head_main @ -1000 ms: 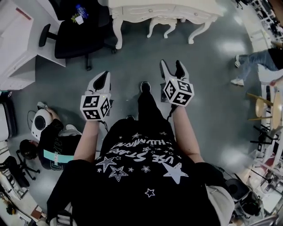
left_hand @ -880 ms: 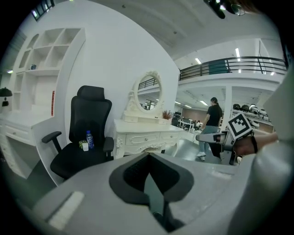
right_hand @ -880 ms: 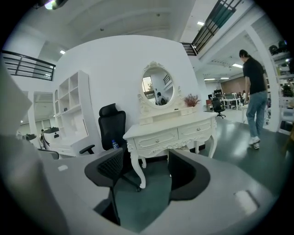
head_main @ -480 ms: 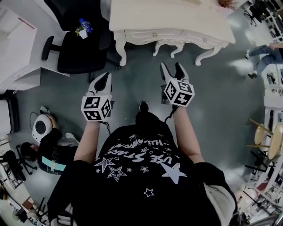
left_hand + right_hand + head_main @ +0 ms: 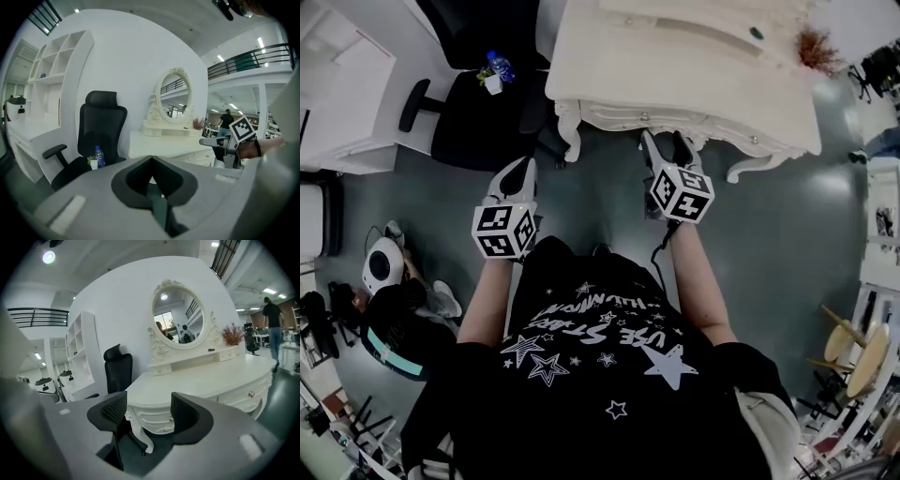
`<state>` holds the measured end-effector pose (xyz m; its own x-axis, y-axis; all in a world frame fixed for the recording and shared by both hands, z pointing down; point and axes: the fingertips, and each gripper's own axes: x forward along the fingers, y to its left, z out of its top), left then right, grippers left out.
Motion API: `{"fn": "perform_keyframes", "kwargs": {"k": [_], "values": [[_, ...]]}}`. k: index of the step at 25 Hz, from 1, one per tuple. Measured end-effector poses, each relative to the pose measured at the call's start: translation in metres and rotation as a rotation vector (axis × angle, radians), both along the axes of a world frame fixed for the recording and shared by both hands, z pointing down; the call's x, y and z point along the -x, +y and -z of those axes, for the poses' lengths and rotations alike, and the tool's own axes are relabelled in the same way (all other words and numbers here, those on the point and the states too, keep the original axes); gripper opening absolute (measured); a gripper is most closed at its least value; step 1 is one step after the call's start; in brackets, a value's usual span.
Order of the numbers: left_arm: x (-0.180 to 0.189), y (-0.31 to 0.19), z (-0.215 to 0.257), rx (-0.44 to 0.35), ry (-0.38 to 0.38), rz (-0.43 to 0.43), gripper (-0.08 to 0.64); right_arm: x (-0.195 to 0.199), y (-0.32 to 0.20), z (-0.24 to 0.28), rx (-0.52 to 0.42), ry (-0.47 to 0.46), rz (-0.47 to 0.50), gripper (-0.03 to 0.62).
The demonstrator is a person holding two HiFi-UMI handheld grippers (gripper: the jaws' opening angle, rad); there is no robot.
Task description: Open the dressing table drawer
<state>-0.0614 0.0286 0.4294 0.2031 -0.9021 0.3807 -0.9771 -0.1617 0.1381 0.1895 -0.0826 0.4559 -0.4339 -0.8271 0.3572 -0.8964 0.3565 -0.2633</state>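
The cream dressing table (image 5: 675,75) fills the top of the head view, its carved drawer front (image 5: 614,114) facing me with a small knob (image 5: 645,116). My right gripper (image 5: 667,142) is open, its tips just short of that drawer front. In the right gripper view the knob (image 5: 171,419) shows by the inner edge of the right pad (image 5: 185,411), and nothing is between the jaws. My left gripper (image 5: 517,172) is shut and empty, hanging over the floor left of the table's carved leg (image 5: 569,141). The oval mirror (image 5: 178,317) stands on the tabletop.
A black office chair (image 5: 478,112) stands left of the table with a water bottle (image 5: 497,66) and a small pot (image 5: 492,82) on its seat. A white desk (image 5: 347,94) is further left. A person (image 5: 403,319) sits on the floor at lower left. Dried red flowers (image 5: 811,45) stand at the table's right end.
I have walked up to the dressing table: it has come down the head view, from well ahead to right at my right gripper's tips. Both grippers keep their states.
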Motion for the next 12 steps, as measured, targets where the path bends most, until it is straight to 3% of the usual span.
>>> {"fn": "perform_keyframes", "kwargs": {"k": [7, 12], "values": [[0.034, -0.062, -0.013, 0.027, 0.010, 0.009, 0.002, 0.039, -0.068, -0.013, 0.032, 0.011, 0.015, 0.304], [0.052, -0.140, -0.025, 0.040, 0.038, -0.053, 0.002, 0.051, -0.124, -0.020, 0.051, 0.046, -0.044, 0.304]]}}
